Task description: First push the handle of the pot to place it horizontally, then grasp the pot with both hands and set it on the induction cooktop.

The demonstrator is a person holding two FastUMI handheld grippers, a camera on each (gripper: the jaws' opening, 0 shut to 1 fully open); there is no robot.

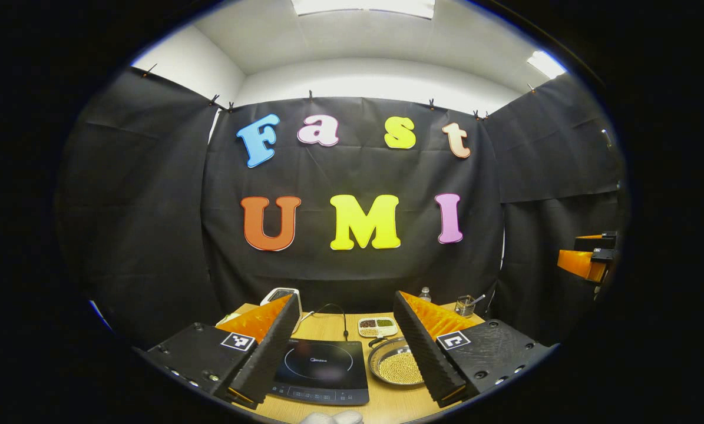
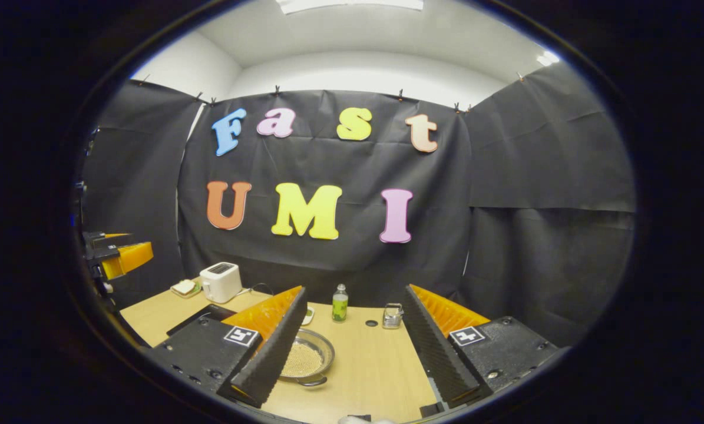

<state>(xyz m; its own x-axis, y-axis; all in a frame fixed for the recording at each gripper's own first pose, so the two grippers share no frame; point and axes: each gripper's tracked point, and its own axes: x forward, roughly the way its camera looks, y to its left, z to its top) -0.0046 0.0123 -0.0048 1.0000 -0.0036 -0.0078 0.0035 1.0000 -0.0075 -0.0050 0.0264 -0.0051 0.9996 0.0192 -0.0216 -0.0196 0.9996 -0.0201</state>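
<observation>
Left gripper view: both grippers hang above a wooden table with their fingers spread apart, holding nothing, and the pot sits on the table beside the cooktop.

In the left gripper view, the left gripper (image 1: 346, 353) has its two black and orange fingers wide apart over the table (image 1: 387, 406). Between them lies the black induction cooktop (image 1: 322, 368), near the front edge. The round metal pot (image 1: 396, 366), filled with small pale beads, rests on the bare wood just beside the cooktop, partly hidden by one finger. A small divided tray (image 1: 377, 326) lies behind the pot, toward the back edge. In the right gripper view, the right gripper (image 2: 352, 362) is likewise spread open. The pot shows beside one finger, its short handle pointing toward the front edge. A white toaster (image 2: 221, 281), a small green bottle (image 2: 340, 303) and a glass jar (image 2: 392, 316) stand along the back edge.
</observation>
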